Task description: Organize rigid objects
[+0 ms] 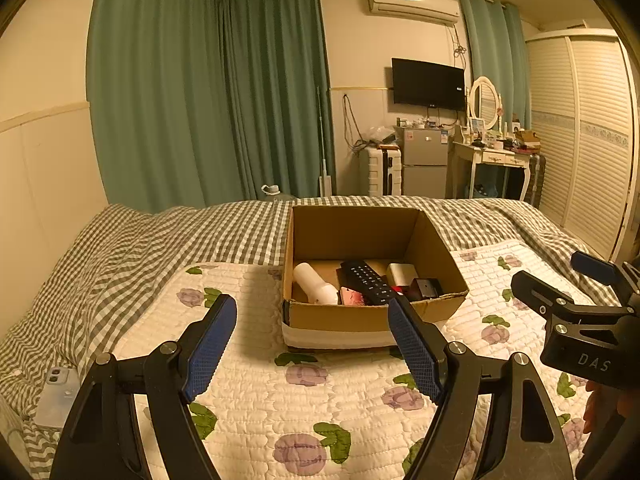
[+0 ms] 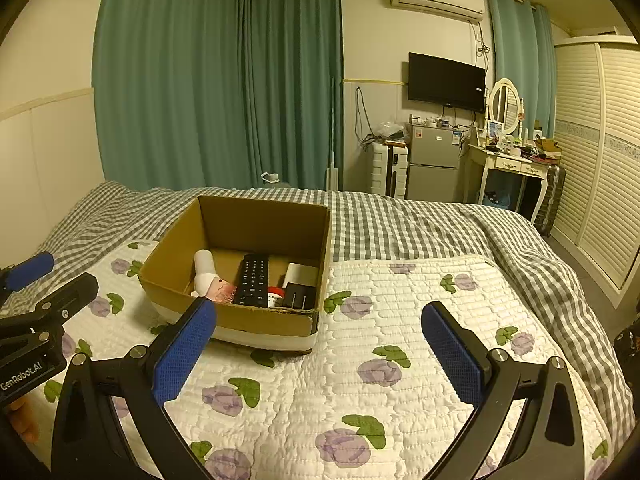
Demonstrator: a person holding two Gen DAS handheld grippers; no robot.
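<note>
1. Far to the left of our left tongs (image 1: 312, 344), a phone in a clear case (image 1: 58, 394) lies on the checked sheet (image 1: 120, 248), outside the box.
2. Our left tongs hover spread wide and empty, the cardboard box (image 1: 348, 316) just ahead between the blue knurled pads (image 1: 208, 350).
3. Inside the box lie a smooth white cylinder (image 1: 314, 283), a flat black remote (image 1: 366, 282) with rows of buttons, a white block (image 1: 401, 274) and a boxy black item (image 1: 426, 289).
4. Our right tongs (image 2: 318, 354) also stand wide and empty over the quilted floral cover (image 2: 380, 380), box ahead-left.
5. We judge packing nearly done; the phone, if it belongs, calls for a leftward reach.
</note>
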